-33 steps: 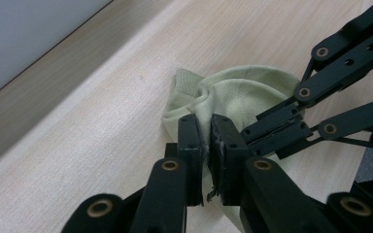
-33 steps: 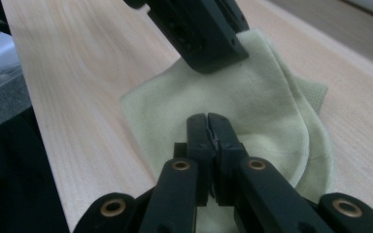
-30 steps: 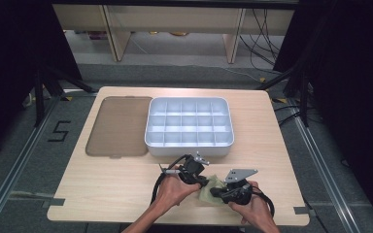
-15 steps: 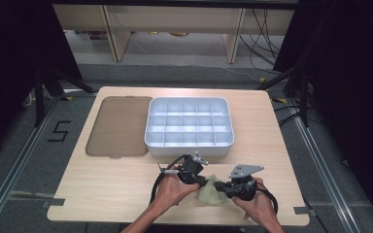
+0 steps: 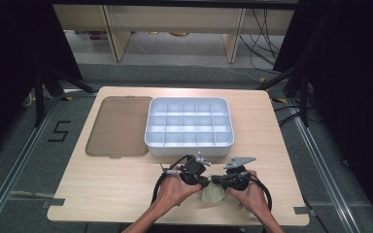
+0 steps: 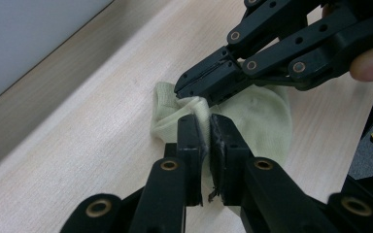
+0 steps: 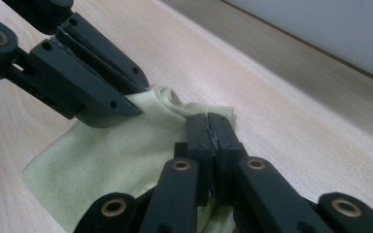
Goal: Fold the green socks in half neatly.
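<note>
High view: pale yellow-green fabric sock [image 5: 212, 195] lies on the light wooden table [image 5: 102, 194], near the front edge, just in front of the white plastic compartment tray [image 5: 189, 127] taken as landmark. Left gripper [image 5: 205, 183] and right gripper [image 5: 216, 182] meet over the sock from either side, tips nearly touching, each in a hand: left hand [image 5: 172, 191], right hand [image 5: 248, 195]. Translucent brown flat lid [image 5: 117, 126] lies just beside the tray, on its left, touching or almost touching its wall. Whether the jaws are closed cannot be read at this size.

Left gripper view: left gripper [image 6: 205, 145] pinched down on a raised fold of the sock [image 6: 257, 111], with fabric visible in the thin slit between the two black jaws. Right gripper [image 6: 196, 90] comes in from upper right, jaws pressed together on the sock's ribbed cuff edge just beyond the left jaws. Tray wall [image 6: 24, 39] stands across the upper left, well apart from the sock.

Right gripper view: right gripper [image 7: 209, 133] clamped tight with no gap, the sock [image 7: 102, 160] bunched under and around its tips. Left gripper [image 7: 138, 99] enters from upper left, closed on the cuff fold, close beside the right jaws. Tray wall [image 7: 330, 29] runs along the upper right, beyond a bare strip of table.
</note>
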### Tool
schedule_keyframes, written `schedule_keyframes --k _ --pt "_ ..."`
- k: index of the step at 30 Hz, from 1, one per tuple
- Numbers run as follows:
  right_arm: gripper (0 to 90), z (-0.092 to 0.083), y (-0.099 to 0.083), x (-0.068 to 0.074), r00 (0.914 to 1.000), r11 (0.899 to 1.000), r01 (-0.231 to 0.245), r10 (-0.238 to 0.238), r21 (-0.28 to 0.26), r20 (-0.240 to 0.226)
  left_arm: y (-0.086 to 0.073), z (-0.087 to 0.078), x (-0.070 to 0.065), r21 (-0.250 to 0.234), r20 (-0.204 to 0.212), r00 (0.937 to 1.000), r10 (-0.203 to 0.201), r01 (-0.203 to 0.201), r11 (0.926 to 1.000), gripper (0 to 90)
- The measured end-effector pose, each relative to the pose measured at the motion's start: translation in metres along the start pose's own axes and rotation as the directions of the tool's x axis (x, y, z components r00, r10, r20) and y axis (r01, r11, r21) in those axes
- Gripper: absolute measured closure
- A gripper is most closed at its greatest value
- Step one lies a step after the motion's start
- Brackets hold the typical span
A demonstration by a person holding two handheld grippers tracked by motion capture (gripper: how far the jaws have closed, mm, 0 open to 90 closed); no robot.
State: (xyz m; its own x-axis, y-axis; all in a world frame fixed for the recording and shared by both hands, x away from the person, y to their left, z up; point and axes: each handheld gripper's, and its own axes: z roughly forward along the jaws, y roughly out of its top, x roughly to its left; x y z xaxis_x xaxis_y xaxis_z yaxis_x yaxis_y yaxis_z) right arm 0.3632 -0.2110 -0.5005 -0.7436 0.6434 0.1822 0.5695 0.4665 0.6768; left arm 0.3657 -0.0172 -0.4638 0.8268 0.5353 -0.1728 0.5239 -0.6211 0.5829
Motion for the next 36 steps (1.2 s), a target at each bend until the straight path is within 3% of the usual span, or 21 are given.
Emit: schedule_keyframes --k 3,5,8,13,14,16,17,21,27,29,30,32,34,36 --pt "88.6 0.0 -0.001 -0.001 0.9999 1.0 -0.014 0.014 -0.011 -0.01 0.001 0.0 0.0 -0.005 0.003 1.0 -0.005 0.005 1.0 83.0" --pt "87.0 -0.005 -0.001 -0.003 0.9983 0.998 -0.054 0.053 -0.032 -0.023 0.001 0.001 0.001 -0.004 0.005 1.0 -0.005 0.005 1.0 83.1" --pt "87.0 -0.014 -0.003 -0.007 0.9984 0.997 -0.049 0.047 -0.062 -0.03 0.002 0.0 0.001 -0.006 0.002 1.0 -0.004 0.004 1.0 83.1" --pt "87.1 -0.035 -0.014 -0.017 0.9973 0.995 -0.07 0.071 -0.073 0.02 0.001 -0.002 0.003 -0.006 -0.004 1.0 -0.005 0.005 1.0 83.3" --pt "87.1 -0.037 -0.017 -0.017 0.9953 0.993 -0.095 0.096 -0.064 0.012 0.001 -0.001 0.002 -0.023 0.0 0.9997 -0.026 0.026 0.9994 83.2" --pt "87.1 -0.037 -0.019 -0.02 0.9973 0.996 -0.072 0.073 -0.055 0.013 0.001 -0.002 0.003 -0.023 -0.001 0.9996 -0.027 0.027 0.9994 83.3" --pt "87.1 -0.035 -0.02 -0.019 0.9972 0.996 -0.075 0.075 -0.054 -0.007 0.001 -0.003 0.003 -0.023 -0.002 0.9996 -0.028 0.028 0.9993 83.3" --pt "87.1 -0.024 -0.022 -0.015 0.9978 0.998 -0.066 0.066 -0.006 -0.006 0.001 -0.005 0.003 -0.022 -0.006 0.9997 -0.026 0.025 0.9994 83.2" --pt "87.1 -0.018 -0.019 -0.01 0.9984 0.998 -0.055 0.055 0.006 -0.014 0.006 -0.004 0.0 -0.008 -0.005 1.0 0.001 -0.001 1.0 83.1" --pt "87.2 -0.018 -0.02 -0.011 0.9977 0.998 -0.066 0.066 0.006 -0.018 0.007 0.0 -0.005 -0.035 0.004 0.9997 -0.025 0.025 0.9991 82.9" --pt "87.1 -0.018 -0.02 -0.011 0.9969 0.997 -0.076 0.076 0.004 -0.023 0.009 0.0 -0.006 -0.016 0.007 1.0 0.004 -0.004 0.9999 82.9" --pt "87.1 -0.018 -0.021 -0.012 0.9963 0.997 -0.08 0.08 0.0 -0.03 0.012 0.005 -0.011 -0.037 0.021 0.9997 -0.014 0.015 0.9992 82.9" --pt "87.1 -0.018 -0.021 -0.013 0.9959 0.996 -0.084 0.084 0.001 -0.033 0.014 0.008 -0.013 -0.019 0.031 0.9994 0.016 -0.015 0.9997 82.9" --pt "87.1 -0.019 -0.022 -0.014 0.9941 0.995 -0.1 0.1 0.001 -0.043 0.016 0.011 -0.015 -0.023 0.039 0.9992 0.011 -0.01 0.9997 82.6"
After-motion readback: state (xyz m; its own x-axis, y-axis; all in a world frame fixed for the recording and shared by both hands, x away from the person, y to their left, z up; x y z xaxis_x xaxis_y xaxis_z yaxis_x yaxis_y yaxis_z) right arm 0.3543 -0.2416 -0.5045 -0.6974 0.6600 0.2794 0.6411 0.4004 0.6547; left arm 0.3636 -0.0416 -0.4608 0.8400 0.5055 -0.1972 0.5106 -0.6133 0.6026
